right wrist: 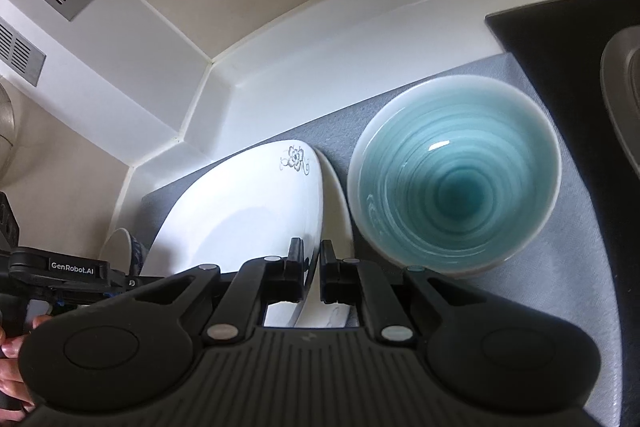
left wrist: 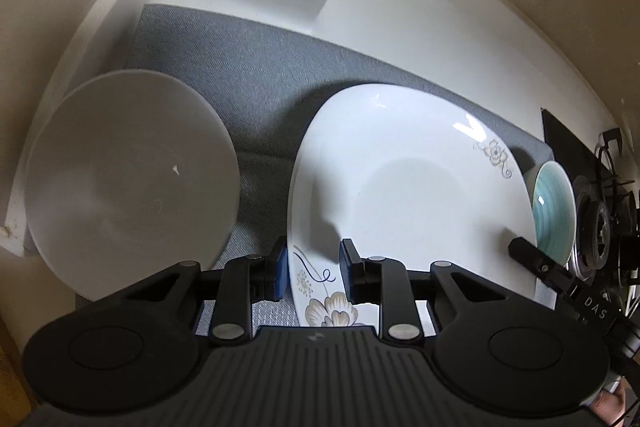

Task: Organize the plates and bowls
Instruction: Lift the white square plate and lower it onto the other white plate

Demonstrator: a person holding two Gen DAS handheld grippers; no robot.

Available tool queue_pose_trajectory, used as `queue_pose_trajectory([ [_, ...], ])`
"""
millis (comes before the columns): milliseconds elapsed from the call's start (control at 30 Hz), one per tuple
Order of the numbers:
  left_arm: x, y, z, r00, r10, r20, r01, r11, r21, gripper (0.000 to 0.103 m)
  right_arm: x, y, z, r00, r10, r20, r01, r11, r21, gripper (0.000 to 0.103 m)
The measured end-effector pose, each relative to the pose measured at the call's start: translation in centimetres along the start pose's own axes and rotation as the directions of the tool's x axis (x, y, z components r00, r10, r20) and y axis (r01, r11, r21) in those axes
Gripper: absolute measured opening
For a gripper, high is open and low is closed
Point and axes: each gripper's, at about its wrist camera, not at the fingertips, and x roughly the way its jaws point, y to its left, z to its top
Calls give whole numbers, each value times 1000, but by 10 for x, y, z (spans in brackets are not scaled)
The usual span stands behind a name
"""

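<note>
White countertop (left wrist: pixel 400 7) with a raised back ledge is carrying a grey mat (left wrist: pixel 256 67), laid to cushion the crockery. We are gripping the square floral plate (left wrist: pixel 420 195) at both ends, probably because it is wide and slippery: our left gripper (left wrist: pixel 313 269) is clamping its rim at 6 o'clock in the left view, our right gripper (right wrist: pixel 311 269) is pinching the opposite edge. A second plate (right wrist: pixel 340 195) is showing beneath it, so we are likely stacking. The frosted bowl (left wrist: pixel 128 179) is sitting at 9 o'clock, just beside. The teal bowl (right wrist: pixel 454 179) is waiting at 3 o'clock, near.
</note>
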Motion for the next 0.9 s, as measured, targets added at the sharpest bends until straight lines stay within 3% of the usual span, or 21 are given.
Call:
queue_pose_trajectory([
  [167, 13, 0, -4, 999, 6, -35, -7, 1000, -2, 27, 2, 7, -4, 998, -66, 8, 66, 995, -77, 9],
  [400, 15, -2, -6, 1000, 19, -18, -19, 1000, 6, 27, 1, 26, -10, 987, -151, 62, 161, 963, -214, 12],
  [600, 14, -7, -10, 999, 32, -5, -32, 999, 25, 28, 14, 46, -27, 955, -279, 102, 297, 878, -375, 19],
  [900, 2, 0, -18, 1000, -15, -16, 15, 1000, 0, 28, 5, 46, -32, 957, -276, 91, 290, 886, -362, 20],
])
